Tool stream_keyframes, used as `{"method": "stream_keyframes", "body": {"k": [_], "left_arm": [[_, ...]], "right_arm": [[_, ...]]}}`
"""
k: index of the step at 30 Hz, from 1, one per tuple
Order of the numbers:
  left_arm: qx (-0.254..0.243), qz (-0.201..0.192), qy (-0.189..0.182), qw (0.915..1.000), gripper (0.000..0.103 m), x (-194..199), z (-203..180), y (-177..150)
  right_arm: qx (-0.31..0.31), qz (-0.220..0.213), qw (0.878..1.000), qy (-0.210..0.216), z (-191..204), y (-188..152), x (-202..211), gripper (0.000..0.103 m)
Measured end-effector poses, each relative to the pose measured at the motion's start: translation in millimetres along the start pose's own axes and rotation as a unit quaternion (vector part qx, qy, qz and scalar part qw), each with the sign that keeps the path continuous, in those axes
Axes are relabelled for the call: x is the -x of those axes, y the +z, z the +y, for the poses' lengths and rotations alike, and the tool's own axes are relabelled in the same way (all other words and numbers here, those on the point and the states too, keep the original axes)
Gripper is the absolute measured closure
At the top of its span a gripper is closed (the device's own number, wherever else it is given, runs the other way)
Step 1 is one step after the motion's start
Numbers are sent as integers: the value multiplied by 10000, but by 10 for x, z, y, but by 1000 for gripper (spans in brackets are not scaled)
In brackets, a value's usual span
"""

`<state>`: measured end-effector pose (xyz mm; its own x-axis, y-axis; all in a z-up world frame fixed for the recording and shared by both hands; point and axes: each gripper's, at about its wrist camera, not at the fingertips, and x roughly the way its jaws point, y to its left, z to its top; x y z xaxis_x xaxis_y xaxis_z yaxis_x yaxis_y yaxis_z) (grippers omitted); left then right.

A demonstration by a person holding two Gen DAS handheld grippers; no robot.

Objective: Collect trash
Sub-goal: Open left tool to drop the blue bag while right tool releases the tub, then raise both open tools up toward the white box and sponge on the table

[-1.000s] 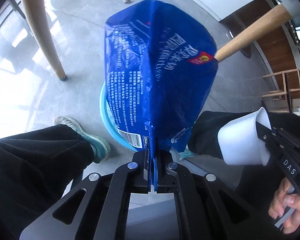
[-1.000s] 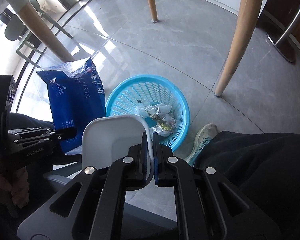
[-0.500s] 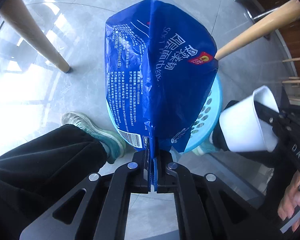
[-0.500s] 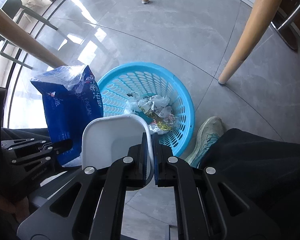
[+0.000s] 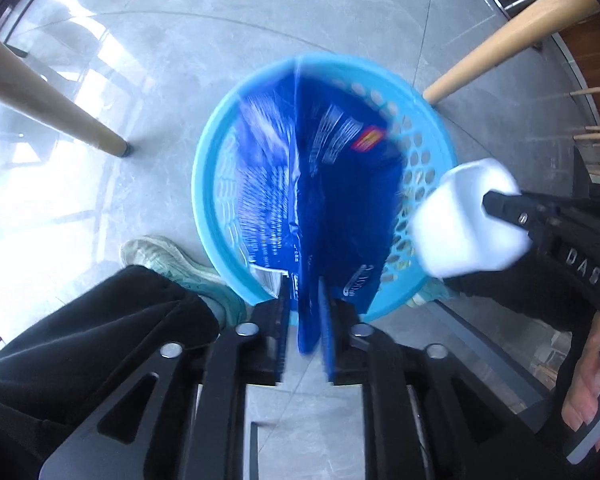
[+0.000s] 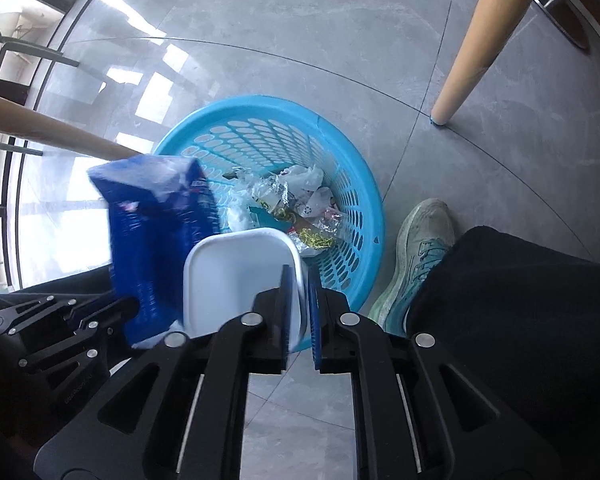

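Note:
A light-blue mesh basket (image 5: 208,208) (image 6: 260,102) stands on the grey tile floor, with crumpled wrappers (image 6: 292,204) inside. Over it, my left gripper (image 5: 304,280) points down and its jaws are opening. The blue printed bag (image 5: 340,200) (image 6: 156,232) is blurred and hangs into the basket, its lower edge still between the parted fingers. My right gripper (image 6: 299,276) points straight down at the basket's near rim, jaws opening too. The wall of a white plastic cup (image 6: 236,280) (image 5: 460,220) stands loose between its pads.
Wooden table legs (image 5: 500,40) (image 5: 48,108) (image 6: 472,48) stand close around the basket. A person's pale green shoes (image 5: 168,260) (image 6: 420,248) and black trouser legs flank it. A hand (image 5: 588,380) holds the right gripper's handle. A chair frame (image 6: 12,52) is at far left.
Both grippers have come down over the basket. Their jaws, shut before, now stand apart. The blue bag has dropped lower into the basket and the cup sits loose.

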<state>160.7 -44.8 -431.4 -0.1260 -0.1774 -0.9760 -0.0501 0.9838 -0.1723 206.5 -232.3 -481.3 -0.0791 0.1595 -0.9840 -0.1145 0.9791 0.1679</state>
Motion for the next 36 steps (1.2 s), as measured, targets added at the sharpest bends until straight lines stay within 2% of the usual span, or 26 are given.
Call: {"method": "stream_keyframes", "body": {"k": [1, 4, 12, 15, 19, 21, 24, 26, 29, 32, 36], "left_arm": [[56, -65, -74, 9999, 75, 32, 28, 14], [222, -192, -196, 9994, 73, 80, 117, 17], [214, -347, 30, 9992, 73, 244, 94, -36], [228, -452, 105, 9987, 70, 314, 102, -66], [203, -614, 237, 9976, 63, 438, 119, -131], [160, -688, 301, 9970, 57, 501, 101, -171], [114, -697, 410, 9967, 57, 572, 73, -236], [103, -722, 371, 9966, 55, 650, 60, -297], [-13, -895, 392, 9952, 47, 808, -4, -434], [-201, -1139, 462, 9922, 41, 980, -77, -584], [-271, -1326, 350, 9902, 40, 1170, -62, -756]], "right_arm": [[2, 12, 10000, -20, 6, -1, -13, 75], [57, 50, 10000, -52, 30, -10, -42, 73], [377, 79, 9991, -149, 158, -92, 39, 72], [457, -33, 9989, -126, 188, -128, 143, 65], [583, -216, 9979, -163, 241, -186, 310, 64], [656, -301, 9972, -184, 261, -216, 390, 60], [750, -359, 9964, -152, 294, -273, 499, 59], [804, -403, 9959, -92, 308, -324, 595, 57], [962, -549, 9938, -58, 340, -421, 777, 48], [1155, -740, 9904, -147, 385, -522, 962, 46], [1237, -903, 9880, -176, 391, -644, 1178, 40]]}}
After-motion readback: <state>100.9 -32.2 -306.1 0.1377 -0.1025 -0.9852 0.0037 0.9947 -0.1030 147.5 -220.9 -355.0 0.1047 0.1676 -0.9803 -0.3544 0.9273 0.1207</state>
